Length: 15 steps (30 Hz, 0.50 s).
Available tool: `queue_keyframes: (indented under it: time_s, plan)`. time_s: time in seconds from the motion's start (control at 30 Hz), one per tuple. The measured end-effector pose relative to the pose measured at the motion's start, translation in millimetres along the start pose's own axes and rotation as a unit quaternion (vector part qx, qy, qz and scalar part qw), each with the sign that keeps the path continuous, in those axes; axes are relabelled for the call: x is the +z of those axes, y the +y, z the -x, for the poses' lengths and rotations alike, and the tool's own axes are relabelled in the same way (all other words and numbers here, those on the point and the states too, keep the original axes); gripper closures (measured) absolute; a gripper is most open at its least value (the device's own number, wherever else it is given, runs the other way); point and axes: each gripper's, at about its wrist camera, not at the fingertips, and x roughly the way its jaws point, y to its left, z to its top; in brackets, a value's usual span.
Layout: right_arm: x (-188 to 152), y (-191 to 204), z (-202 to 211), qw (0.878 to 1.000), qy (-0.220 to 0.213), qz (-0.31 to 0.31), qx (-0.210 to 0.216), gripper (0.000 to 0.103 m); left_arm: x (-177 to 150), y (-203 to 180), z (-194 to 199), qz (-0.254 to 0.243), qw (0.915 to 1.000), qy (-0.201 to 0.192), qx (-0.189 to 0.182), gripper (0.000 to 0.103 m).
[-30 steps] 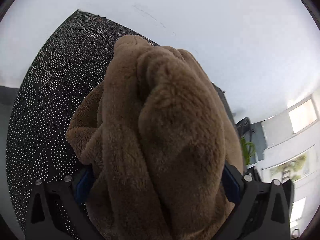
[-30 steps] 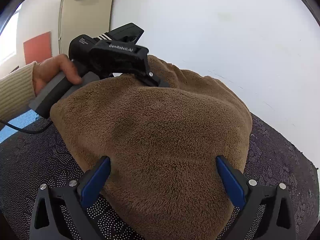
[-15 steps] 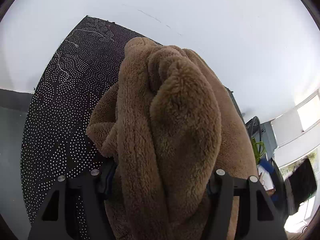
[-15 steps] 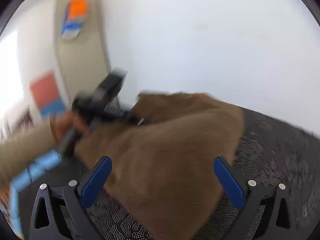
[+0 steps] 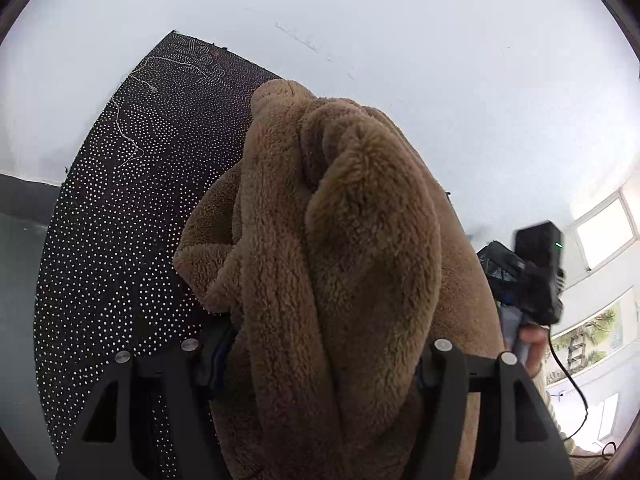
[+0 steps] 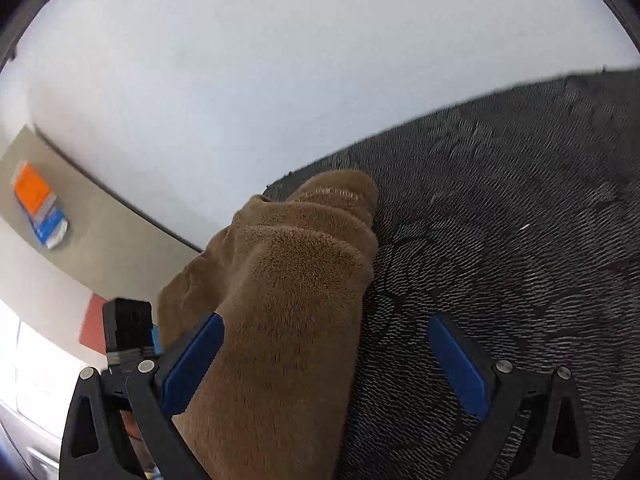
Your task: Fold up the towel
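A white wall point(image 5: 400, 20) fills the upper part of both views. Below it lies a black cloth with a pattern of small white dots point(image 5: 120, 220), which covers the work surface; in the right wrist view it looks blurred.

The brown fleece towel point(image 5: 340, 260) is bunched up on this cloth in thick folds. In the left wrist view it rises as a tall heap directly in front of the camera and fills the space between the two fingers.

The left gripper point(image 5: 320, 360) is clenched on the towel: both fingers press into the thick bundle from the two sides, and the blue pads are almost buried in the fleece.

The right gripper point(image 6: 324, 364) stands wide and released. The towel lies against its left blue pad point(image 6: 192, 360), but the right pad is clear of it, over the dotted cloth.

In the left wrist view, at the right edge, a hand point(image 5: 532, 344) holds the handle of the right gripper, with a black cable point(image 5: 572, 384) hanging below it. On the beige wall panel in the right wrist view there is an orange and blue sign point(image 6: 38, 204).
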Motion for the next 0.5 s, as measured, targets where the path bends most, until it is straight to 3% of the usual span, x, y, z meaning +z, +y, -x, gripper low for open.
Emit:
queue_keyframes:
  time_s: [0.17,0.37,0.43,0.5]
  plan:
    - [-2,-2,-32,0.998,0.050,-0.025,0.030,0.000,0,8,2,0.010,0.9998,-0.003,-0.018,0.030]
    - [-7,-3,-33,0.998,0.050,-0.027,0.034,0.000,1,10,2,0.010,0.9997,0.000,-0.024,0.025]
    - [-8,-4,-33,0.997,0.053,-0.029,0.046,0.000,1,10,1,0.008,0.9997,0.000,-0.025,0.023]
    - [-11,0,-37,0.994,0.069,-0.026,0.086,0.000,1,11,2,0.007,0.9996,0.000,-0.026,0.022]
